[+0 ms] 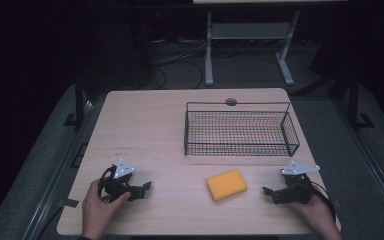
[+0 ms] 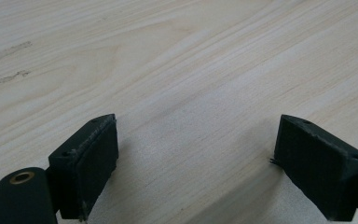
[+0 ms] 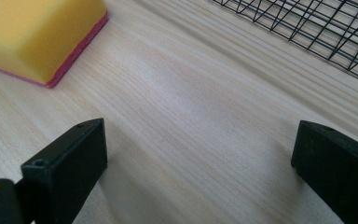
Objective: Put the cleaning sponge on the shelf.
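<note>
I am looking down at one yellow sponge (image 1: pixel 226 184) lying flat on the wooden table (image 1: pixel 150 130), between my two grippers and nearer the right one. Its long axis is running across the table from left to right, tilted a little so that the right end is pointing slightly away from me, toward the basket. In the right gripper view the sponge (image 3: pixel 37 35) is showing a thin pink layer along its underside, and it is sitting ahead of and to the left of the jaws, not touching them.

I am counting one sponge, one black wire basket (image 1: pixel 240 131), two grippers and two hands.

The left gripper (image 1: pixel 142 189) is resting low near the front left of the table, its jaws standing wide apart with bare wood between them. The right gripper (image 1: pixel 269 192) is sitting near the front right edge, its jaws also spread wide with nothing between them, pointing left toward the sponge.

The basket is standing well behind the sponge, with an open strip of tabletop between them. The right gripper is close to the table's right edge, and both hands are near the front edge. Wide bare wood is lying across the left half of the table.
</note>
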Motion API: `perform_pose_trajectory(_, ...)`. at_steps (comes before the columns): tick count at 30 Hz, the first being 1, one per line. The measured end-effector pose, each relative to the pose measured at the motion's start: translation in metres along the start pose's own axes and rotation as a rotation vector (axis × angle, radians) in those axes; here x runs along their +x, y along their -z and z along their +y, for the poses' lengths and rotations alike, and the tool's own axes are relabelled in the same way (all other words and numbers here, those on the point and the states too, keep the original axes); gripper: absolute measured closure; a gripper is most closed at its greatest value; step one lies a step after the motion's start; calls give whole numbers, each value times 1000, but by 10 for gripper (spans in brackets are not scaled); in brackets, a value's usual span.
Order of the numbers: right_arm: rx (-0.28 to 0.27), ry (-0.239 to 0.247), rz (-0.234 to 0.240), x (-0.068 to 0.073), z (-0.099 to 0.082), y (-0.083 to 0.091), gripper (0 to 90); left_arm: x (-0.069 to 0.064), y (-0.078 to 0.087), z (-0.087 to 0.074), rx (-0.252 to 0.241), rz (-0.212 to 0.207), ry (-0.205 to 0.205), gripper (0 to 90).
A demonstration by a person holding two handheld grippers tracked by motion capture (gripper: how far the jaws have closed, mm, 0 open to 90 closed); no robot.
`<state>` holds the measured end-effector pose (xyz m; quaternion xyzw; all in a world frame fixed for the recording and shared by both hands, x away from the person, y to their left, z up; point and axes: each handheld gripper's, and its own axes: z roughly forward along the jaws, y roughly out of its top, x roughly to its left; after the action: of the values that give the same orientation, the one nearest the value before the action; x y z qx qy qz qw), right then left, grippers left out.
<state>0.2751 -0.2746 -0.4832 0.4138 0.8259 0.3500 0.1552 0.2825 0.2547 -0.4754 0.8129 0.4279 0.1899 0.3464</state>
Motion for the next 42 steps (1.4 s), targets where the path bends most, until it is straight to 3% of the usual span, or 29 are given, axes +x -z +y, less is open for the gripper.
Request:
perform_pose_trajectory(9, 0, -2, 0, 0, 0, 0, 41, 0, 0, 0, -1, -1, 1, 127)
perform_pose_trajectory(15, 18, -24, 4, -1, 5, 5, 207, 0, 0, 0, -1, 0, 1, 128)
perform_pose_trajectory(18, 25, -12, 19, 2, 9, 6, 262, 0, 0, 0, -1, 1, 1, 129)
perform_pose_trajectory(23, 31, 9, 61, 7, 14, 6, 485, 0, 0, 0, -1, 0, 1, 129)
perform_pose_trajectory(24, 31, 9, 61, 7, 14, 6, 485, 0, 0, 0, -1, 0, 1, 129)
perform_pose_trajectory(27, 25, 7, 95, 8, 16, 9, 645, 0, 0, 0, 0, 0, 1, 128)
perform_pose_trajectory(28, 12, 11, 121, 8, 17, 11, 750, 0, 0, 0, 0, 0, 1, 128)
perform_pose_trajectory(31, 2, 24, 145, 12, 17, 15, 883, 0, 0, 0, 0, 1, 1, 128)
perform_pose_trajectory(42, -6, 48, 207, 25, 25, 15, 896, 0, 0, 0, -1, 2, 1, 129)
